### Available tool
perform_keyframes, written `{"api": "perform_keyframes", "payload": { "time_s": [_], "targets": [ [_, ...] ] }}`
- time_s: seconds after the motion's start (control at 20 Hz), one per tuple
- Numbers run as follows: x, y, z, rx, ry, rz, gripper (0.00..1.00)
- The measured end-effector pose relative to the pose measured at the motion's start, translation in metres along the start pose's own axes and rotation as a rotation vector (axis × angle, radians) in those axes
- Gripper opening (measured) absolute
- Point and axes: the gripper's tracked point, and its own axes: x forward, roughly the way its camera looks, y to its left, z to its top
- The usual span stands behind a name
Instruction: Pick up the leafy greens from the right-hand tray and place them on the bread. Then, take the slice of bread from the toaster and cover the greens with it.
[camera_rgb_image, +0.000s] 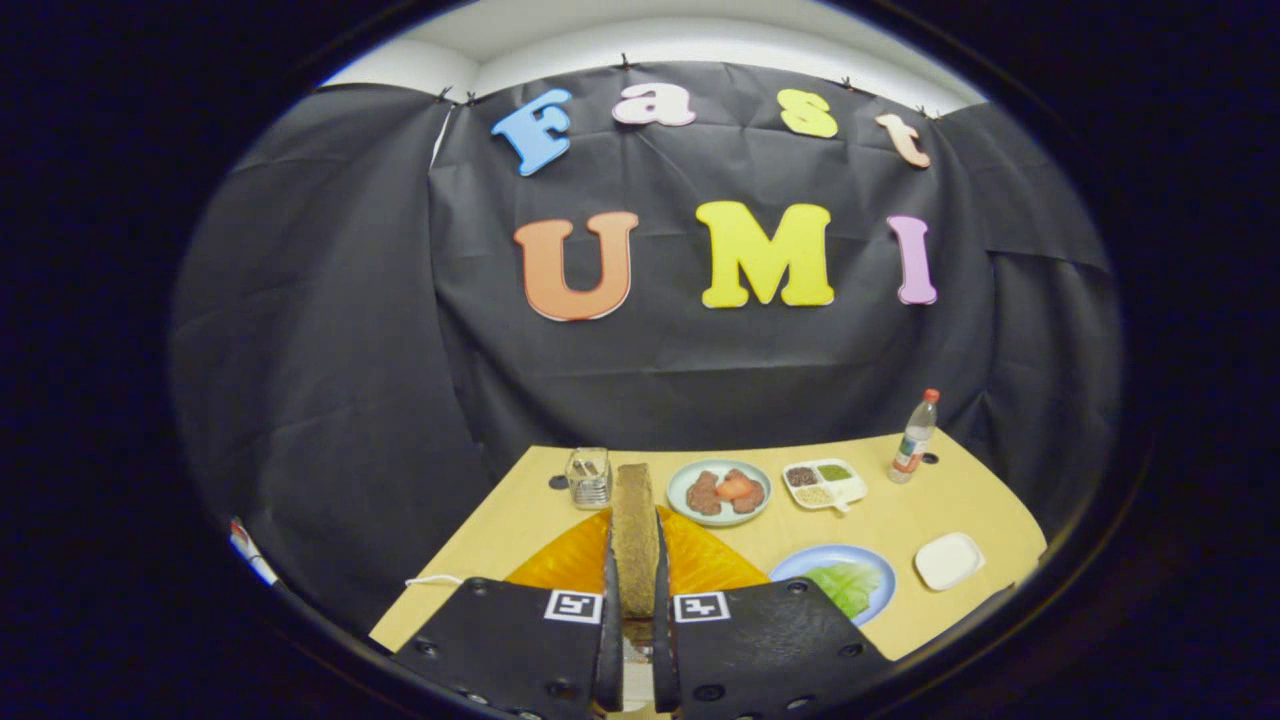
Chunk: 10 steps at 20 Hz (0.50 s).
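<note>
- While the gripper (634, 600) clamps both fingers on an upright brown bread slice (634, 535), an orange mat (700, 565) lies beneath.
- Pale green leafy greens (845, 585) rest on a blue plate (800, 566), right of the fingers.

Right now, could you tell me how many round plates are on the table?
2. One plate with reddish food sits beyond the tongs, which grip the bread slice. The blue plate with the leafy greens lies beside them.

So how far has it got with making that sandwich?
Greens first: the leafy greens lie on a blue plate, so that step isn't visibly done. In hand: the gripper is shut on a slice of bread, held on edge above an orange plate. Covering remains.
</note>
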Motion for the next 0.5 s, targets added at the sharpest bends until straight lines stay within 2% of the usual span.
{"api": "perform_keyframes", "payload": {
  "time_s": [0.2, 0.5],
  "targets": [
    [-0.01, -0.04, 0.014, 0.027, -0.045, -0.028, 0.11],
    [0.025, -0.126, -0.027, 0.068, 0.03, -0.144, 0.11]
  ]
}}
